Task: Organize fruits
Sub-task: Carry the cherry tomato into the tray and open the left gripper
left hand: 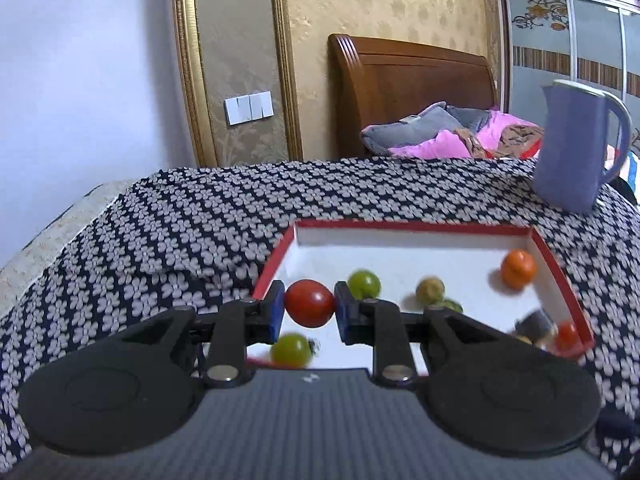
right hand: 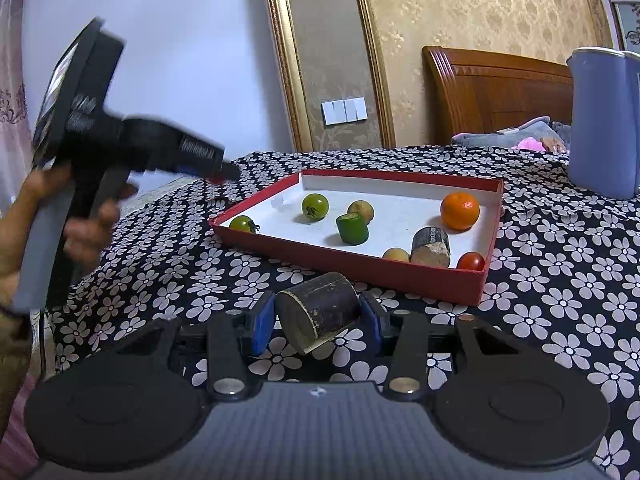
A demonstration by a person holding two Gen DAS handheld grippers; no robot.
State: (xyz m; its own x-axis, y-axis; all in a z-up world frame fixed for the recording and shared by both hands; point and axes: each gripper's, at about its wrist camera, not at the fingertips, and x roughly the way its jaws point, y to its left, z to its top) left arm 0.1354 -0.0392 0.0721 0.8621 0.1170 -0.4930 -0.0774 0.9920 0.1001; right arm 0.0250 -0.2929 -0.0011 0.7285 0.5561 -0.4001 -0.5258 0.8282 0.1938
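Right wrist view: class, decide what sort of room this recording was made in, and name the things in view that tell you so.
Most likely a bedroom in a home. A wooden headboard stands against the patterned wallpaper, rumpled bedding lies beside it, and a sliding-door wardrobe fills the far side.

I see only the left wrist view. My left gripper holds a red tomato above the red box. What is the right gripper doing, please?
Observer: The right gripper is shut on a dark cylinder piece, held above the flowered cloth, in front of the red box.
Operator: Is it inside the box or outside?
Observer: Outside, near the box's front wall.
Operator: In my view the right corner of the box is blurred. What lies there?
Observer: A second dark cylinder piece, a small red tomato and a small yellowish fruit.
Operator: And the green thing in the middle?
Observer: A green cut piece, beside another yellowish fruit.
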